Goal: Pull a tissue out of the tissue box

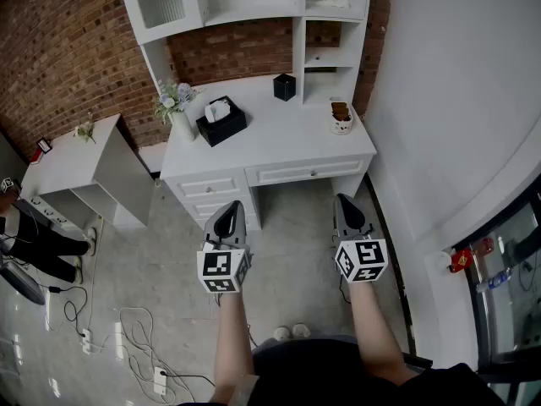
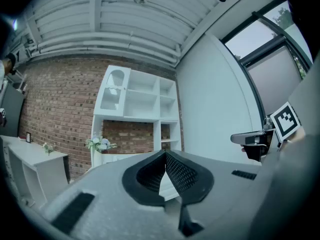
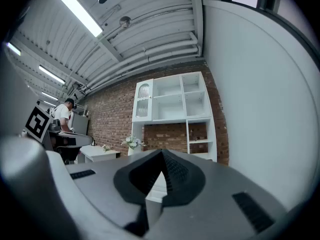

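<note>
A black tissue box (image 1: 222, 123) with a white tissue (image 1: 218, 109) sticking out of its top sits on the left part of the white desk (image 1: 279, 138). Both grippers hang level over the floor, well short of the desk. My left gripper (image 1: 230, 211) is shut, its jaws meeting at the tip (image 2: 165, 153) with nothing between them. My right gripper (image 1: 346, 201) is likewise shut and empty (image 3: 161, 152). The tissue box does not show in either gripper view.
On the desk stand a vase of flowers (image 1: 175, 103), a black cube holder (image 1: 285, 86) and a mug (image 1: 341, 117). A white shelf unit (image 1: 254, 7) rises behind. A low side table (image 1: 80, 159) stands left, cables (image 1: 127, 337) lie on the floor, and a person (image 1: 38, 239) is at the left edge.
</note>
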A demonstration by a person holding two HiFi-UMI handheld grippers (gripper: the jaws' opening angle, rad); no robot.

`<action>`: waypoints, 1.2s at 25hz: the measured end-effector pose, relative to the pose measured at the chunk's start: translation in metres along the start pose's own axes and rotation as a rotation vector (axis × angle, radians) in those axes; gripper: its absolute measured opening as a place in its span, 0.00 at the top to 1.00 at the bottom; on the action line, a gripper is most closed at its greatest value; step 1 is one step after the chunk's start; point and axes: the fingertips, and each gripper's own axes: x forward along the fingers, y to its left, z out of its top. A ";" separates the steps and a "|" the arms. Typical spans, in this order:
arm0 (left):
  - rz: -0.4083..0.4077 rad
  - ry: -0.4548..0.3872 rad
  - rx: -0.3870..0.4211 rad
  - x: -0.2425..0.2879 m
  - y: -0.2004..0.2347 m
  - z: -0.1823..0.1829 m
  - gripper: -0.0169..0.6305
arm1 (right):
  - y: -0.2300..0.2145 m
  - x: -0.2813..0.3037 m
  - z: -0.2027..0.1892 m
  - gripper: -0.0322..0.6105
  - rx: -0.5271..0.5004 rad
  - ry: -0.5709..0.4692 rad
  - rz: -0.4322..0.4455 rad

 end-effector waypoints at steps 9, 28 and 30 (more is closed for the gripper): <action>0.000 0.008 -0.004 -0.002 -0.001 -0.003 0.96 | 0.001 -0.003 -0.001 0.96 0.020 -0.002 -0.002; -0.012 0.058 -0.036 -0.013 0.003 -0.028 0.96 | 0.020 -0.010 -0.013 0.83 0.076 0.010 0.045; -0.014 0.061 -0.039 -0.014 0.006 -0.030 0.96 | 0.021 -0.009 -0.014 0.76 0.097 0.004 0.053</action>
